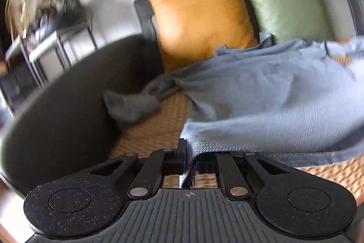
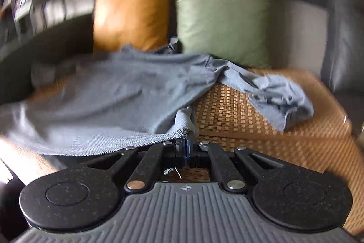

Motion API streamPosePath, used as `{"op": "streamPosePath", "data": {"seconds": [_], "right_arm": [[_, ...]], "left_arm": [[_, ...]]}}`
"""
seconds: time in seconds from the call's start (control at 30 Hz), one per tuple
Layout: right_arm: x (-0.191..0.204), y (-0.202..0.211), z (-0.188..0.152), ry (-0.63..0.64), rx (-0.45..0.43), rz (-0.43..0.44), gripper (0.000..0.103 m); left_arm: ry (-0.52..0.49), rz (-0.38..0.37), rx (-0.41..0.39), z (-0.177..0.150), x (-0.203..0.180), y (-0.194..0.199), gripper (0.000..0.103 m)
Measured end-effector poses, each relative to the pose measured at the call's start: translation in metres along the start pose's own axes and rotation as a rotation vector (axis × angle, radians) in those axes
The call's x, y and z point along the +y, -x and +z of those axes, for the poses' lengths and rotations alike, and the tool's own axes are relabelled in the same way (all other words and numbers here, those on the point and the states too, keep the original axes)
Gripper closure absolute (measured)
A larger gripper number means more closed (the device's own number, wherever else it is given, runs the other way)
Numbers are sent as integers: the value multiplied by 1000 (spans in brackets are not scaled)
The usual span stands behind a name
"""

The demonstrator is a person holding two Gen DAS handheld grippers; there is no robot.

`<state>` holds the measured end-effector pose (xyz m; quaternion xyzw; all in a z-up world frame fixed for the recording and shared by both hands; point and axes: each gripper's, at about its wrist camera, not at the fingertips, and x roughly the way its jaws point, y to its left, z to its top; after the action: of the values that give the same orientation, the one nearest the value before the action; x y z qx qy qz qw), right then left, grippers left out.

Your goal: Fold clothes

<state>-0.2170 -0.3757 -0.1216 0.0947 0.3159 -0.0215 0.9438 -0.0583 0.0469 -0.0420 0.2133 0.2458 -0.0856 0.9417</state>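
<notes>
Left wrist view: left tongs [image 1: 189, 157] pinching hem of grey shirt [image 1: 273, 92]; cloth spread rightward and away over woven seat [image 1: 154, 129], towards orange cushion [image 1: 202, 22].

Right wrist view: right tongs [image 2: 186, 150] pinching opposite hem corner; shirt [image 2: 109, 95] spread leftward, sleeve [image 2: 277, 97] trailing right; hem taut between both.

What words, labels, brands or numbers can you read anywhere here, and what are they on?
None: no readable text in either view.
The left hand-held gripper body bears only a small crosshair mark, no letters.
The right hand-held gripper bears the same.
Shirt and cushions are plain.
</notes>
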Motion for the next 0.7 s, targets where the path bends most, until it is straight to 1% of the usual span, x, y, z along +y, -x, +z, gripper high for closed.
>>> {"op": "streamPosePath", "data": {"seconds": [0.03,0.13,0.23,0.3,0.33,0.37,0.4,0.43,0.47,0.5,0.53,0.57,0.63,0.7], "right_arm": [[-9,6,2,-80,-2,21,102],[-35,16,-9,-273,14,60,102],[-52,18,-36,-376,54,41,102],[-60,16,-58,-432,87,24,102],[-63,14,-70,-461,111,18,102],[-65,11,-81,-480,136,12,102],[-64,7,-90,-485,158,5,102],[-63,2,-96,-482,174,-2,102],[-62,-2,-102,-479,190,-10,102],[-61,-7,-107,-468,202,-20,102],[-58,-10,-109,-441,207,-34,102],[-54,-12,-110,-408,211,-48,102],[-48,-15,-111,-337,219,-75,102],[-40,-18,-113,-254,231,-101,98]], "left_arm": [[-46,5,-5,-1,-1,3,101],[-201,8,-16,-7,-9,12,101],[-332,-19,-11,-20,-21,19,101],[-382,-28,-4,-32,-29,22,101],[-389,-26,2,-37,-33,20,100],[-371,-27,16,-42,-34,17,98],[-329,-36,33,-46,-34,12,97],[-278,-44,50,-49,-33,8,94],[-240,-41,62,-53,-33,4,88],[-203,-37,73,-56,-34,0,86],[-179,-32,81,-60,-34,-3,80],[-155,-27,89,-63,-35,-5,77],[-122,-19,103,-69,-37,-8,77],[-97,-16,106,-73,-36,-10,67]]}}
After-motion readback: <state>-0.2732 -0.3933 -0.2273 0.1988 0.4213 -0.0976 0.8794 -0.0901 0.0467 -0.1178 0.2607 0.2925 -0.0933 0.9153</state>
